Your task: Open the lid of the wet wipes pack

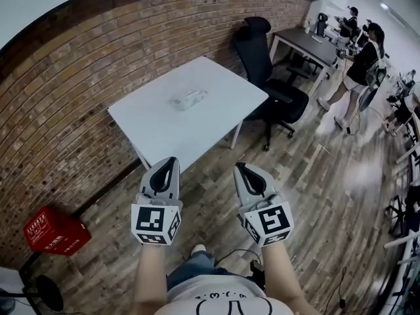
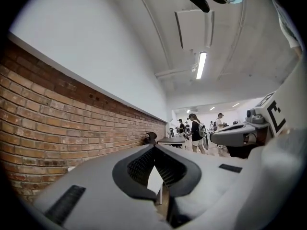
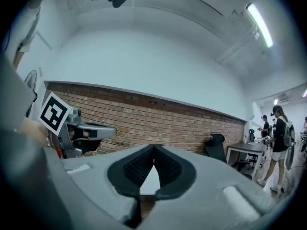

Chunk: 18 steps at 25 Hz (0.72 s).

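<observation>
The wet wipes pack (image 1: 188, 99) lies flat near the middle of the white table (image 1: 151, 131), pale and hard to make out in detail. My left gripper (image 1: 169, 161) and right gripper (image 1: 240, 167) hover side by side over the wooden floor, short of the table's near edge and well away from the pack. Both are shut with nothing between their jaws. In the left gripper view the closed left gripper (image 2: 154, 147) points level along the brick wall. In the right gripper view the closed right gripper (image 3: 154, 146) points level too, and a strip of white table (image 3: 150, 183) shows through its notch.
A brick wall (image 1: 79, 90) runs behind the table. A black office chair (image 1: 272, 87) stands at the table's right side. A red crate (image 1: 54, 231) sits on the floor at the left. A dark desk (image 1: 314, 46) and people (image 1: 357, 67) are at the far right.
</observation>
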{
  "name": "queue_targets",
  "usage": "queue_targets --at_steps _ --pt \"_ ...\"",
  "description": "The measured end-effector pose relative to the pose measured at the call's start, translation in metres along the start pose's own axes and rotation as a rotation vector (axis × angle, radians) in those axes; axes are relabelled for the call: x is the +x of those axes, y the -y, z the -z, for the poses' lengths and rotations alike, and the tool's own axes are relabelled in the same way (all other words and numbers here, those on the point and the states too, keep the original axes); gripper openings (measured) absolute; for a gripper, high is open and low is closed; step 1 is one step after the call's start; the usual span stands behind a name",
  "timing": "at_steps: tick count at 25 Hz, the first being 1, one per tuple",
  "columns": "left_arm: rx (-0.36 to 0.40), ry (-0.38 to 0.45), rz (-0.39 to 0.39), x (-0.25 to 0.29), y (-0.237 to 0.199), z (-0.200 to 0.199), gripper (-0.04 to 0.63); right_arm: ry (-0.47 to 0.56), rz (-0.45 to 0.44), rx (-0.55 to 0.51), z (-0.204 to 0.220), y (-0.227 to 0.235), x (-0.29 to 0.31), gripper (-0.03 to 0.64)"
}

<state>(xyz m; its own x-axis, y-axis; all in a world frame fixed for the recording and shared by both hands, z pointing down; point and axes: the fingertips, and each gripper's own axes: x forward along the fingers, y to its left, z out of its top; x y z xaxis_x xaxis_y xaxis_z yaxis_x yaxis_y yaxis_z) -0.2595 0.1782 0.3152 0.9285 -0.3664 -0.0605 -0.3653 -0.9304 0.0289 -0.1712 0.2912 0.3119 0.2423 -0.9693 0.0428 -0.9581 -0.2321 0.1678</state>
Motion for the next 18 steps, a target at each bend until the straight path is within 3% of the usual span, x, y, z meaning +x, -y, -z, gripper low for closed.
queue_targets --at_steps 9,18 --pt "-0.016 -0.010 -0.013 0.085 -0.053 0.010 -0.002 -0.008 0.016 -0.001 0.004 0.042 0.097 0.002" --pt "-0.043 -0.035 -0.052 0.149 -0.068 0.029 -0.002 -0.010 -0.053 -0.003 0.020 0.088 0.159 0.002"
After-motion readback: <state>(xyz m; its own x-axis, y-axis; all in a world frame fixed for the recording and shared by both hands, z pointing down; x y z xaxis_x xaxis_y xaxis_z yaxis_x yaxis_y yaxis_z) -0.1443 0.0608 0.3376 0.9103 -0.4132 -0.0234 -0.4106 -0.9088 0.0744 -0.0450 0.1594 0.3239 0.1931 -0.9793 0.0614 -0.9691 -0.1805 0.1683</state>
